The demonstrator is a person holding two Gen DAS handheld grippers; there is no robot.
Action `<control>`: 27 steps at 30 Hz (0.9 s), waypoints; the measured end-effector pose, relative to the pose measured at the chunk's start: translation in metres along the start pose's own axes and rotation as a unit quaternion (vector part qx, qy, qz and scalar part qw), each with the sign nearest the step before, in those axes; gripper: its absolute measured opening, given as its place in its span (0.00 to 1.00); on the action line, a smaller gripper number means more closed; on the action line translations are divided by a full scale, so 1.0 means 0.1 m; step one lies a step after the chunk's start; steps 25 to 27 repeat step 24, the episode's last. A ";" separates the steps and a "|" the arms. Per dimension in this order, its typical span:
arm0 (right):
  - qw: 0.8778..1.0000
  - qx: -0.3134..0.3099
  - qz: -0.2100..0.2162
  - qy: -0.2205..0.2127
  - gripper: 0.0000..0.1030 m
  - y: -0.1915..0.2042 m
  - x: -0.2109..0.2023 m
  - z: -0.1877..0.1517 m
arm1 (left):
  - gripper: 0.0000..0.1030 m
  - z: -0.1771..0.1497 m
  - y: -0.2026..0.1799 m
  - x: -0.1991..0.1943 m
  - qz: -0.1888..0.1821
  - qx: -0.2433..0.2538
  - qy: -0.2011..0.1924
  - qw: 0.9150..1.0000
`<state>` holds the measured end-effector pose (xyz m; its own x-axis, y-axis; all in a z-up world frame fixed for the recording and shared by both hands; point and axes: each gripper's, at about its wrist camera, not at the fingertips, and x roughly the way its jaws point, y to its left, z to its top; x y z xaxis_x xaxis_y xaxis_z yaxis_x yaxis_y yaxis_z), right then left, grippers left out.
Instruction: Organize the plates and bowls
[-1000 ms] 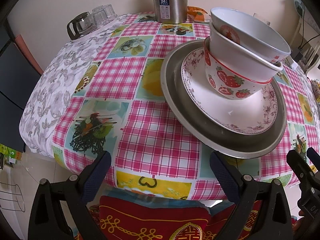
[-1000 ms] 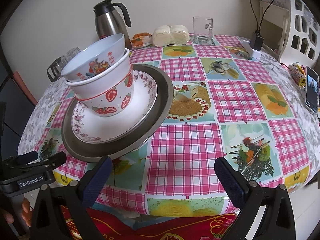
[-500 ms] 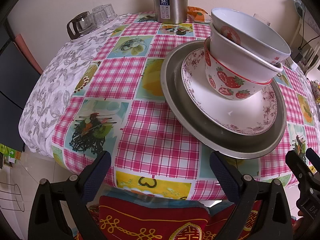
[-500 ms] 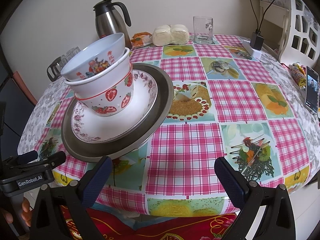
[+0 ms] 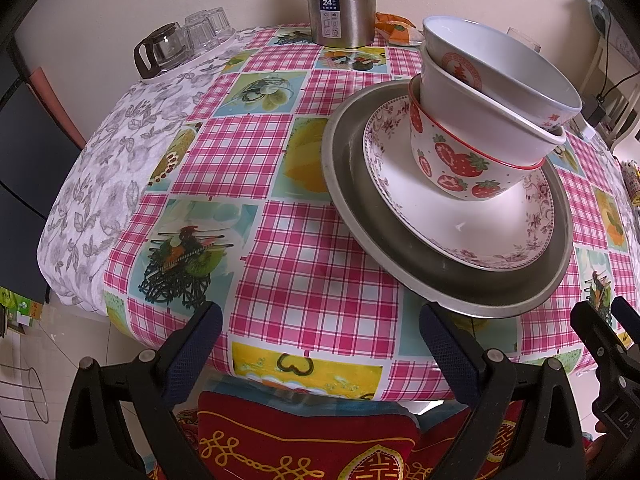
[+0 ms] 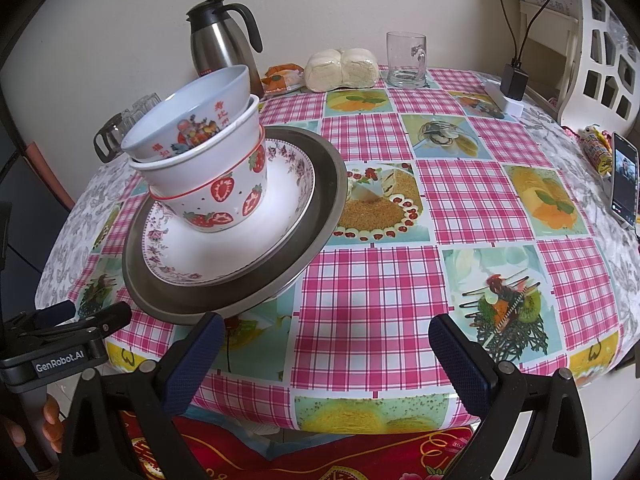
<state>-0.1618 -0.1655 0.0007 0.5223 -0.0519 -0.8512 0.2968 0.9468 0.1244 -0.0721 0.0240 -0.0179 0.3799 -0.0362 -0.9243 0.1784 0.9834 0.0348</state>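
So the table (image 6: 460,200), with its pink checked food-print cloth, fills most of both views. On the near left part of it sits the whole stack. At the bottom is a big metal plate (image 5: 360,200) (image 6: 328,176), then a white floral-rimmed plate (image 5: 460,220) (image 6: 224,248) inside it. A strawberry bowl (image 5: 460,164) (image 6: 228,200) stands on that, with a plain white bowl (image 5: 472,120) (image 6: 200,164) nested in it. A pale bowl with red lettering (image 5: 500,64) (image 6: 192,116) sits tilted on top. The pile leans a bit, and the metal plate's near rim looks lifted off the cloth.

Left gripper (image 5: 320,344): both fingers spread wide apart, nothing between them. The metal plate's near edge sits just above and beyond its right-hand finger (image 5: 448,344), not between the jaws. I can't tell if it touches.

Right gripper (image 6: 324,356): also wide open and holding nothing. The stack is off to its left, the plate rim just past the left-hand finger (image 6: 196,356), and bare cloth lies between the jaws.

Smaller stuff at the back: a steel thermos jug (image 5: 340,4) (image 6: 220,40), a wrapped pair of buns (image 6: 342,68), a glass mug (image 6: 404,60), and a phone (image 6: 624,180) at the right edge.
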 end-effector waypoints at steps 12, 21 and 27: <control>1.000 0.000 0.000 0.001 1.00 0.00 0.00 0.00 | 0.96 0.00 0.01 0.00 0.001 -0.003 -0.002 1.000; 1.000 0.000 0.000 0.001 1.00 0.00 0.01 0.00 | 0.96 0.01 0.03 -0.05 0.003 -0.008 -0.015 1.000; 1.000 -0.001 0.000 0.001 1.00 0.00 0.01 0.00 | 0.96 0.01 0.02 -0.05 0.000 -0.008 -0.014 1.000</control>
